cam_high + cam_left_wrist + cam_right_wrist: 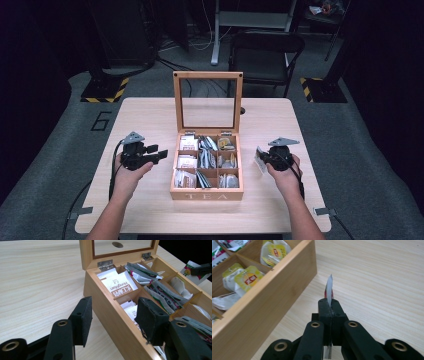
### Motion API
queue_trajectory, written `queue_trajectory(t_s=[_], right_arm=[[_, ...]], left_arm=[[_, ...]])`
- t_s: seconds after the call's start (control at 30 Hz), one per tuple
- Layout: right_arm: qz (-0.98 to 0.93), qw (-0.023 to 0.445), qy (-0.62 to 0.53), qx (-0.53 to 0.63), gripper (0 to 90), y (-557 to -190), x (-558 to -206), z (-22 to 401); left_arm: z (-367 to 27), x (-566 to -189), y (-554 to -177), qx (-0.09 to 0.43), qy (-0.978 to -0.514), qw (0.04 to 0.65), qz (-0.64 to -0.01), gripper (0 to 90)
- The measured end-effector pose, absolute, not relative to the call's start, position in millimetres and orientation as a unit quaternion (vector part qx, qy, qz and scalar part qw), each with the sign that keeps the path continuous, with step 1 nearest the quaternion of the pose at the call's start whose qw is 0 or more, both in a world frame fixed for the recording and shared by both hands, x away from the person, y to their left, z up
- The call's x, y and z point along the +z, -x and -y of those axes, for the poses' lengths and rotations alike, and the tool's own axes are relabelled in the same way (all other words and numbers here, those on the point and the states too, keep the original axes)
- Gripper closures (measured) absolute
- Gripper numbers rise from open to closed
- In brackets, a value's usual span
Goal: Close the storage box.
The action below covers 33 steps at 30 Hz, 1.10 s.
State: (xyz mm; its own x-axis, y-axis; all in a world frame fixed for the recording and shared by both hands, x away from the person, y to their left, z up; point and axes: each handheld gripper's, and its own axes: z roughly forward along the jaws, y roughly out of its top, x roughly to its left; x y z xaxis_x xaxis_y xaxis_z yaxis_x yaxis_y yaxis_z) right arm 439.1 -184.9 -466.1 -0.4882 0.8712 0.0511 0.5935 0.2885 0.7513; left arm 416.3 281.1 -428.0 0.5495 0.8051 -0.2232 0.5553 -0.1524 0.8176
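A wooden tea box (206, 194) stands in the middle of the table, its glass-paned lid (207, 76) raised upright. Its compartments hold several tea sachets (117, 285). My right gripper (265, 159) hovers just right of the box, shut on a thin white and red tea sachet (259, 159). That sachet (329, 287) stands edge-on above the closed jaws of the right gripper (329, 303). My left gripper (160, 152) waits at the box's left side, open. Nothing is held between the pads of the left gripper (113, 305), which frame the box's near wall (105, 302).
The light wooden table (150, 115) has bare room left and right of the box and behind it. A black chair (265, 50) stands beyond the far edge. Cables trail from both grippers off the near edge.
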Motion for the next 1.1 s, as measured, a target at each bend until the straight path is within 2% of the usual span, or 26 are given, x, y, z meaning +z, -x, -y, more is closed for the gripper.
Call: queue_trajectory(t_s=[0.57,1.1], right_arm=[[-0.762,0.2,-0.505,0.352,87.2,-447.0,-477.7,214.5],[-0.752,0.178,-0.539,0.335,85.3,-455.7,-498.3,228.1]], left_arm=[[-281.3,-428.3,-416.4,0.135,-0.747,0.465,-0.456,46.6],[-281.5,-428.7,-416.7,0.133,-0.749,0.463,-0.455,46.5]])
